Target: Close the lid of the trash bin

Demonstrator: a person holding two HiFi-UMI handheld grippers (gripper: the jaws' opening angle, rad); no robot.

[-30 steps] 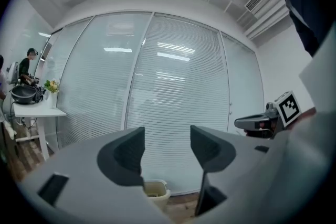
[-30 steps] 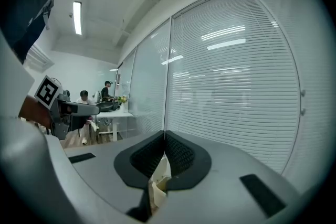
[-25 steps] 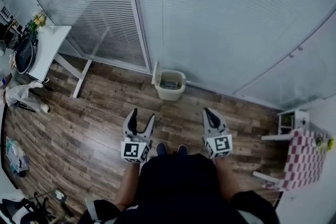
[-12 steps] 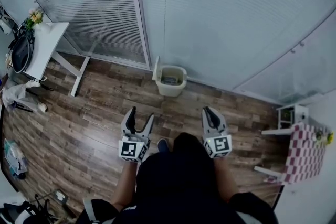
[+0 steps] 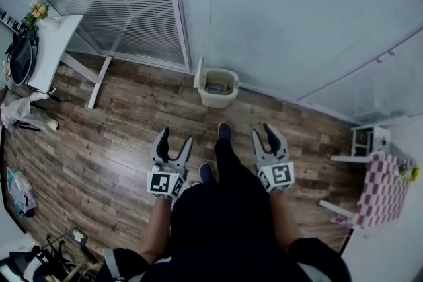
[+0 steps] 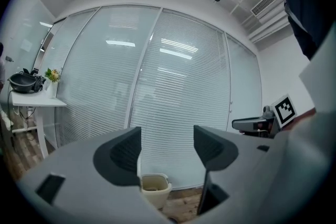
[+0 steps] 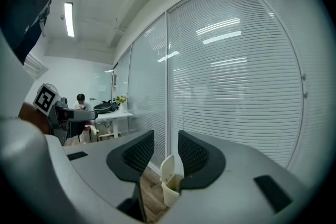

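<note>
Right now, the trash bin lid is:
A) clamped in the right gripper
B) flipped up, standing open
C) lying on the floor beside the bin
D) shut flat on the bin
B: the lid stands upright at one edge of the trash bin, and the bin's inside is open to view from above.

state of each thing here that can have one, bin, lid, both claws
trash bin: upright by the glass wall
lid: open, standing up at the bin's side
left claw: open, empty
right claw: jaws opening, nothing between them
</note>
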